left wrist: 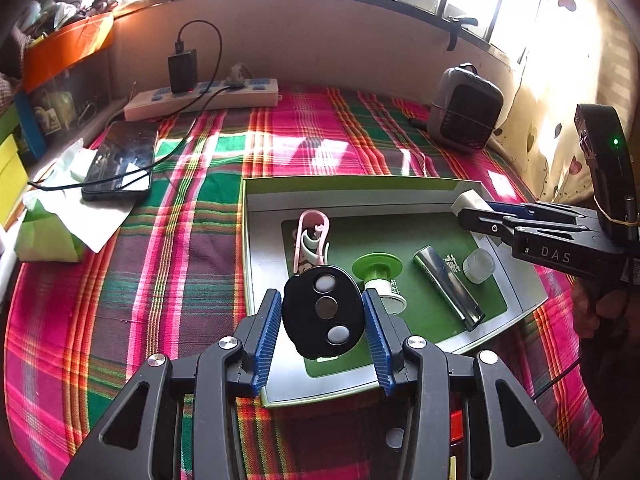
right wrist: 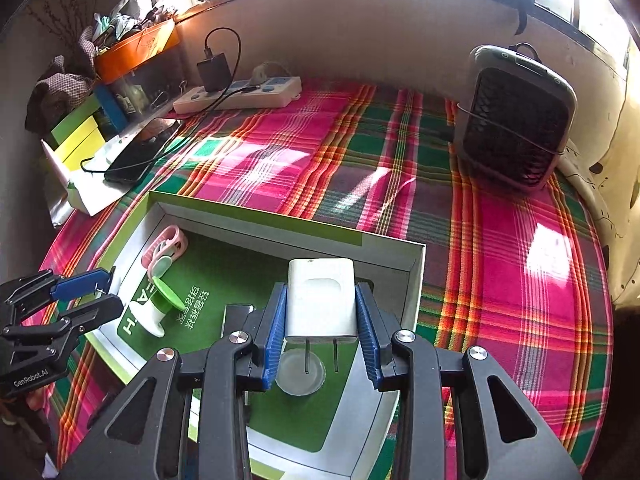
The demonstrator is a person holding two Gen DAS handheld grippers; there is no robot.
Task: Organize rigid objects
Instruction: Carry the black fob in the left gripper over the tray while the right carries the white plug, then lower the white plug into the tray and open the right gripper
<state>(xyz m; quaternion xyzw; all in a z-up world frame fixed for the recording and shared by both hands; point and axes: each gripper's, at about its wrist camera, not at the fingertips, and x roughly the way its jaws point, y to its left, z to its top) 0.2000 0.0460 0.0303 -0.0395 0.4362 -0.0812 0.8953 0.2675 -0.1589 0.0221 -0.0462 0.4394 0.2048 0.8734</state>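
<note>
My left gripper (left wrist: 323, 312) is shut on a black oval key fob (left wrist: 323, 311) with three round buttons, held above the near left part of a shallow box tray (left wrist: 360, 188). My right gripper (right wrist: 321, 320) is shut on a white plug adapter (right wrist: 321, 298), prongs pointing toward me, above the tray's (right wrist: 416, 276) right side. In the tray lie a pink clip (left wrist: 310, 240), a green-topped white spool (left wrist: 378, 272), a silver lighter (left wrist: 446, 284) and a clear round lid (left wrist: 479, 266). The right gripper also shows in the left wrist view (left wrist: 470, 210), the left one in the right wrist view (right wrist: 102, 290).
The tray sits on a plaid cloth (left wrist: 192, 216). A phone (left wrist: 120, 162) on tissue paper lies at the left, a power strip (left wrist: 200, 98) with a black charger at the back, a grey fan heater (right wrist: 516, 120) at the back right. Boxes line the left wall.
</note>
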